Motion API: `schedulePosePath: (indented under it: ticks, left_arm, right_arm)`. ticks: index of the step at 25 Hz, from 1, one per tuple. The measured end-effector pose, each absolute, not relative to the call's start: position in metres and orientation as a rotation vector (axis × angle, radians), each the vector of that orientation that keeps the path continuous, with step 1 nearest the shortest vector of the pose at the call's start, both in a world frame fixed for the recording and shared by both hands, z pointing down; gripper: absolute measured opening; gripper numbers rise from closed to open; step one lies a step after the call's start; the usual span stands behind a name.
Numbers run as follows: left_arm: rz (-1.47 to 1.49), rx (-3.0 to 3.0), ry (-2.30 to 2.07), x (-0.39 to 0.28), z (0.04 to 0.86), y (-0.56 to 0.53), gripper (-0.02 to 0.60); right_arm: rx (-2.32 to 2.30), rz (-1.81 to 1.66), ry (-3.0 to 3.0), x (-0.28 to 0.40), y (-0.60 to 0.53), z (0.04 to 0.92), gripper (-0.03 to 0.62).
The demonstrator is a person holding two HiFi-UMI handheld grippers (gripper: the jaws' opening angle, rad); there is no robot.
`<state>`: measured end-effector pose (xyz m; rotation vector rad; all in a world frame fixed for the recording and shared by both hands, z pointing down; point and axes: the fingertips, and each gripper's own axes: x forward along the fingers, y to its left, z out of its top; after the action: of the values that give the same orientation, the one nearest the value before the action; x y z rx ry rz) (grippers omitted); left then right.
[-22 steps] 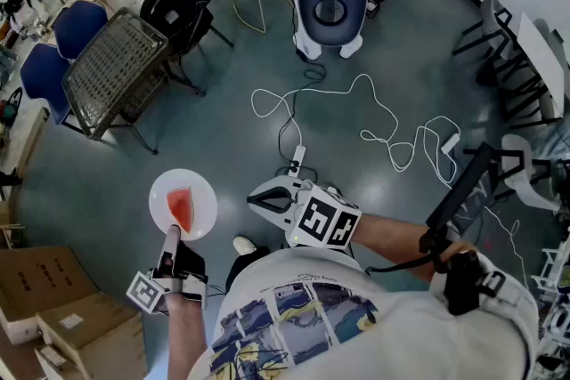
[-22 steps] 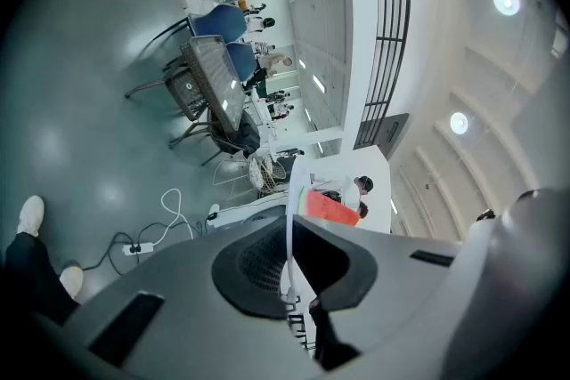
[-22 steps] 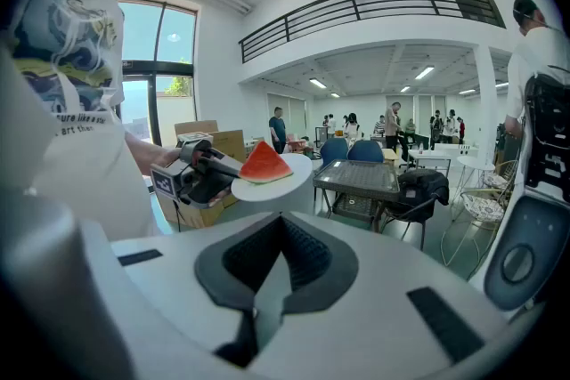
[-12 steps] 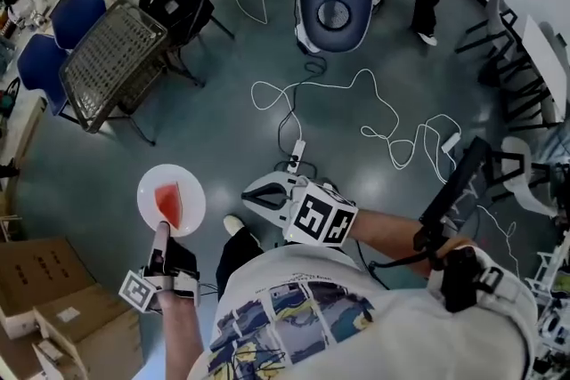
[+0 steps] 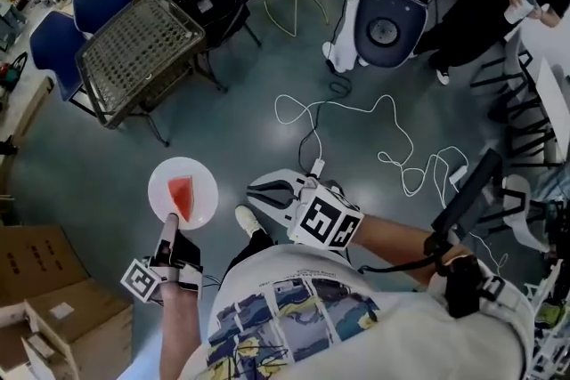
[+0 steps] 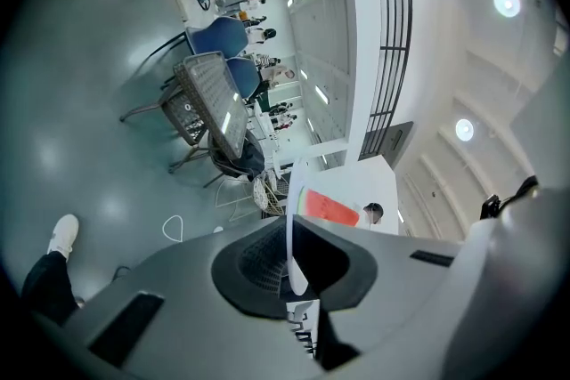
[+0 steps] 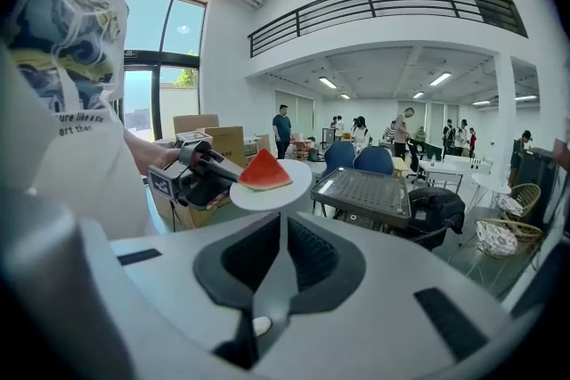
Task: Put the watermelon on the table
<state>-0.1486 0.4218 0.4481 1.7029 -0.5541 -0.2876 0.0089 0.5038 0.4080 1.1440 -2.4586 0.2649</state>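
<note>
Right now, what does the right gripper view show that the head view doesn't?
Only the right gripper view: the right tool seen along its shut, empty jaws, the balcony railing, the tall window. Only the head view: the white cable looping over the floor, the white shoe. Both: the left tool gripping the white plate with the watermelon slice on it, and the mesh table.

The watermelon was a single red wedge-shaped slice, lying flat near the middle of a round white plate (held level above the floor, its near rim pinched in the left gripper). It sat well apart from the mesh-topped table.
</note>
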Motion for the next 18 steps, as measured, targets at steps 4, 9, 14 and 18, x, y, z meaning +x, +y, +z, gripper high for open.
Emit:
schedulePosePath:
  ticks: [4,9,14,18]
  left_arm:
    - [-0.259,1.730,-0.523,-0.143,0.444,0.377,0.014]
    - [-0.257,1.719,-0.510,-0.154,0.444,0.327,0.015]
    - [-0.277,1.692,-0.505,-0.144,0.451,0.283,0.015]
    - [-0.294,1.667,-0.514,-0.127,0.457,0.242,0.015]
  right_arm:
    - [1.175,0.267,-2.478,0.002,0.455,0.402,0.012]
    - [1.179,0.254,-2.483,-0.022,0.395,0.402,0.023]
    - [1.169,0.264,-2.465,-0.014,0.357,0.404,0.058]
    - [1.198,0.292,-2.478,0.010,0.319,0.414,0.061]
